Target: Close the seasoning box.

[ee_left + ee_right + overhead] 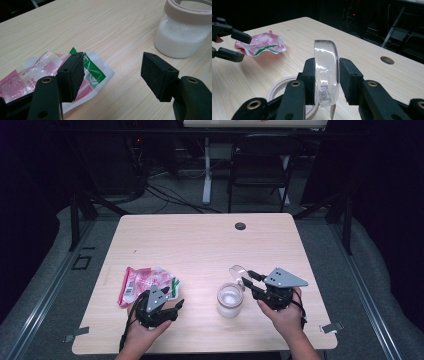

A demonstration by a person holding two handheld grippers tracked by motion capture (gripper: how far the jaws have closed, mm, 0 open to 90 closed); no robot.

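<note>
the right gripper [325, 82] is clamped on a clear round plastic lid [325, 75], held on edge just above the open frosted jar of white grains [230, 300]. the left gripper [112, 75] rests with jaws apart beside a crumpled pink-and-green plastic packet [45, 72] on the pale wooden table [200, 240].

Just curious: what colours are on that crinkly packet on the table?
The packet is pink-red and white with a green stripe; clearest in the left gripper view.
</note>
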